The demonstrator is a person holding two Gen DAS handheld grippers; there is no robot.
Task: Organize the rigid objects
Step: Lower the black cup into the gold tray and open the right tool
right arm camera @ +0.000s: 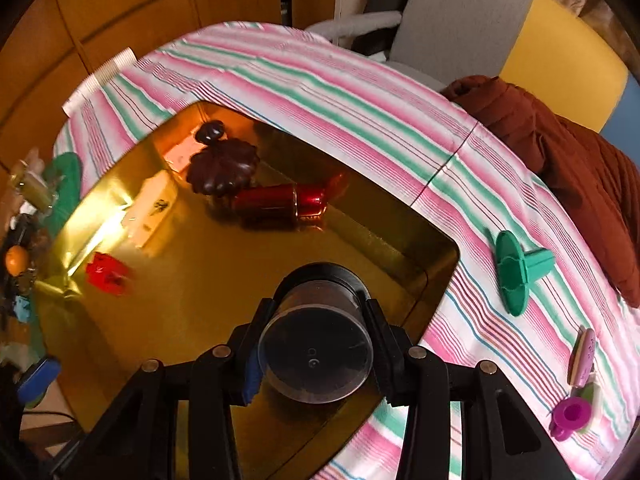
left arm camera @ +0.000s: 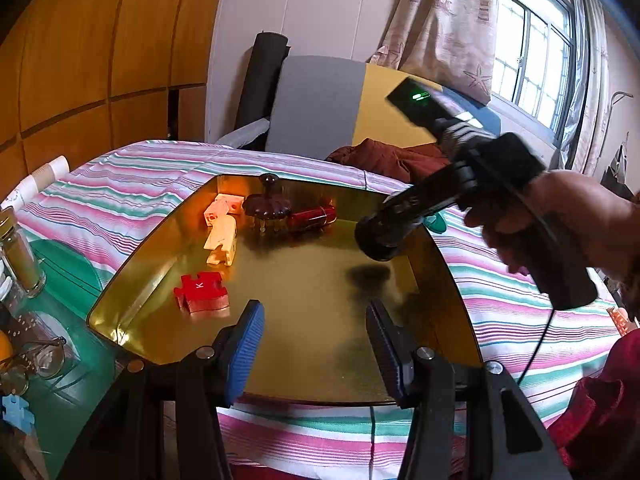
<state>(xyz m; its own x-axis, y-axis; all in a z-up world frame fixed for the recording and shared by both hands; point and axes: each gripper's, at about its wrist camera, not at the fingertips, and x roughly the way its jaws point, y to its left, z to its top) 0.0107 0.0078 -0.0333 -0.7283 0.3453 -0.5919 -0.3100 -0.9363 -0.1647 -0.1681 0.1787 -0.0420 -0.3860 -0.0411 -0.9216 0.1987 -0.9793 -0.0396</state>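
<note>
A gold tray [left arm camera: 320, 352] [right arm camera: 192, 312] lies on the striped cloth. It holds a red puzzle piece [left arm camera: 202, 290] [right arm camera: 107, 273], cream blocks [left arm camera: 222, 232], a dark brown flower-shaped piece [left arm camera: 266, 202] [right arm camera: 222, 166] and a red cylinder [left arm camera: 314, 216] [right arm camera: 280, 200]. My right gripper [right arm camera: 316, 354] is shut on a dark round jar [right arm camera: 316, 336] and holds it over the tray's right side; the jar also shows in the left wrist view [left arm camera: 378, 236]. My left gripper [left arm camera: 316, 340] is open and empty above the tray's near edge.
A green plastic piece [right arm camera: 518, 270], a striped eraser-like piece [right arm camera: 582, 356] and a purple piece [right arm camera: 570, 414] lie on the cloth to the tray's right. A brown garment [right arm camera: 560, 152] and a chair [left arm camera: 320, 108] are behind. Glass jars [left arm camera: 20, 256] and a blue puzzle piece [left arm camera: 16, 412] stand left.
</note>
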